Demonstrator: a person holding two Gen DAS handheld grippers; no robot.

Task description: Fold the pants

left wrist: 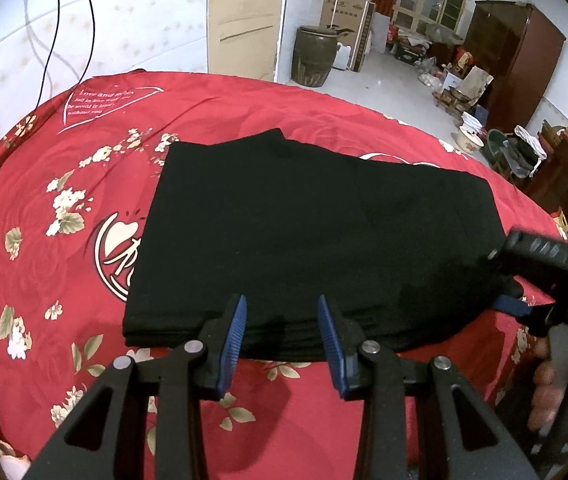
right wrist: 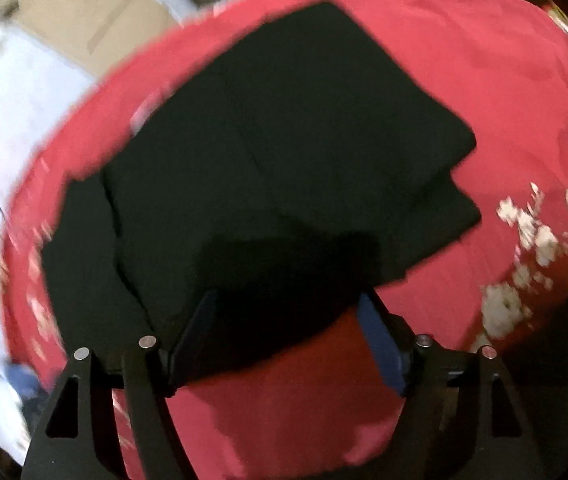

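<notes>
Blurring hides fold detail on black pants (right wrist: 284, 152) over red bedspread (right wrist: 484, 80).

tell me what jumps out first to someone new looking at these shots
A folded stack of black fabric pants lies in the middle of a bright red floral bedsheet. The left tool hovers open at its near edge, and the right tool is open at the right corner.
</notes>
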